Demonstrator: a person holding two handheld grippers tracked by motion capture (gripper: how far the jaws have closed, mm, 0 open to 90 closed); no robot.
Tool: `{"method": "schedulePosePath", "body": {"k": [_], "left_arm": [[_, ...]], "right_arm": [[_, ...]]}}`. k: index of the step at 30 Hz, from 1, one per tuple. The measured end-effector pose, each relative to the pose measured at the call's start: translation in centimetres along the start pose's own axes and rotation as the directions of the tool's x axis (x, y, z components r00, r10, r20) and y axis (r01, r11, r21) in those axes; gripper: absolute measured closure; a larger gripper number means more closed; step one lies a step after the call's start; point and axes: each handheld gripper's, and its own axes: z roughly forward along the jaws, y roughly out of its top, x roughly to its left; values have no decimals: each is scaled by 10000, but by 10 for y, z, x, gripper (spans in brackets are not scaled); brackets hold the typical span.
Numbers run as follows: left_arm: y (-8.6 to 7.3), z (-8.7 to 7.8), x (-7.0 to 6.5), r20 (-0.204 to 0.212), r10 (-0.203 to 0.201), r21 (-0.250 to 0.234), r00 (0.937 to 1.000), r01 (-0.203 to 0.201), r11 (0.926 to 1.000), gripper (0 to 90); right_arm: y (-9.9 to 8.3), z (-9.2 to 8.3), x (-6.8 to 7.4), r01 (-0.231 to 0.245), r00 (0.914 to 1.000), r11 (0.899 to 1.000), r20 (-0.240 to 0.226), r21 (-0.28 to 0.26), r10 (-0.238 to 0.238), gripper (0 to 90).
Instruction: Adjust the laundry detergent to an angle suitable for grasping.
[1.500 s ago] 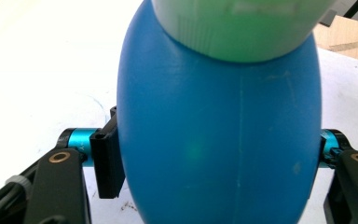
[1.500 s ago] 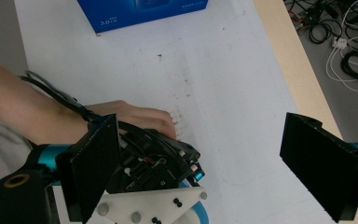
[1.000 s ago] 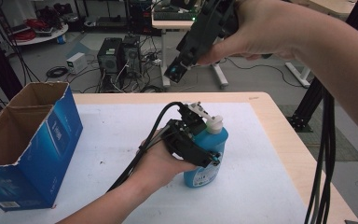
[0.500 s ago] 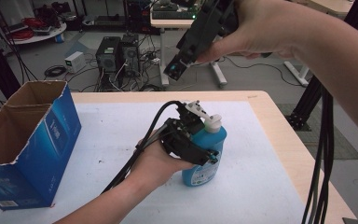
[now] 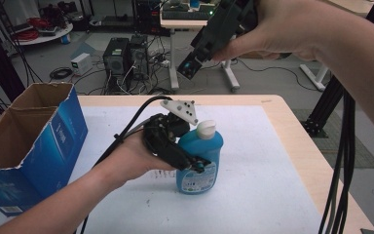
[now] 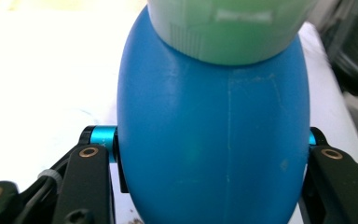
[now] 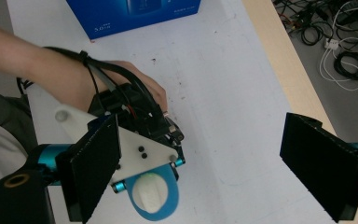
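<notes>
Leftmost in the high view, an open cardboard box (image 5: 27, 146) with blue printed sides stands on the white table top (image 5: 272, 195), well apart from everything else; in the right gripper view its blue side shows at the top edge (image 7: 135, 14). Next to the right, the person's left forearm comes in from the bottom edge, and the left hand (image 5: 129, 158) carries the left gripper (image 5: 195, 163), whose black cable arcs up and back over the wrist. Its jaws have just been closing, and they now pinch the blue bottle (image 5: 199, 161) between them: in the left gripper view the bottle (image 6: 209, 140) fills the gap, with each black jaw pressed flat against one flank of the rounded body and the pale cap (image 6: 223, 28) above. The bottle stands upright on the table near its middle, its label facing the person's side and its white cap (image 5: 206, 129) just beside the gripper's grey three-cornered plate (image 5: 181, 111). From above, the right gripper view shows the same cap (image 7: 150, 196) ringed by the blue shoulder, with the left gripper (image 7: 144, 186) clamped on it. Farther right and high over the table's far edge, the right hand (image 5: 272, 29) holds the right gripper (image 5: 191, 68), pointing downward toward the table; its two black jaws are spread wide with nothing between them, as the right gripper view (image 7: 205, 172) makes plain. Cables hang at the right edge.
</notes>
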Motion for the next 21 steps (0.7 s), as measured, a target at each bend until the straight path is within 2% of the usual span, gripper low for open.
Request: {"method": "schedulePosePath", "body": {"k": [2, 6, 8, 11, 14, 17, 18, 19, 20, 21], "left_arm": [[-4, -4, 1, 215, 170, 40, 9996, -171, 9998, 438], [-10, -8, 1, 252, 527, 110, 9983, -530, 9985, 437], [-12, -8, 2, 279, 524, 117, 9982, -528, 9985, 437], [-15, -8, 3, 269, 429, 152, 9987, -433, 9989, 436], [-22, -9, 5, 273, 281, -146, 9992, -277, 9995, 432], [-24, -9, 6, 278, 227, -188, 9994, -222, 9996, 427], [-23, -9, 5, 155, 177, -84, 9997, -176, 9998, 415], [-23, -9, 5, 70, 127, -41, 9999, -127, 9999, 345], [-23, -9, 5, 70, 127, -41, 9999, -127, 9999, 322], [-23, -11, 3, -76, -136, 139, 9999, 137, 9998, 322]], "right_arm": [[0, 1, 1, 8, 10000, 10000, -31, 13, -8, 117], [-1, 4, 1, 10, 10000, 10000, -63, 74, -10, 117], [-1, 5, 1, 1, 10000, 10000, -76, 87, 0, 117], [-1, 6, 0, 12, 10000, 10000, -85, 90, -12, 117], [-2, 7, 0, 12, 9999, 9999, -100, 105, -11, 117], [-2, 7, 0, -12, 9999, 9999, -109, 122, 14, 117], [-2, 7, 0, -19, 9999, 9999, -101, 124, 20, 117], [-2, 8, 0, 3, 10000, 9999, -99, 129, -1, 117], [-2, 8, 0, 3, 10000, 9999, -99, 129, -1, 117], [-2, 8, 0, 17, 9999, 9999, -120, 116, -15, 117]]}}
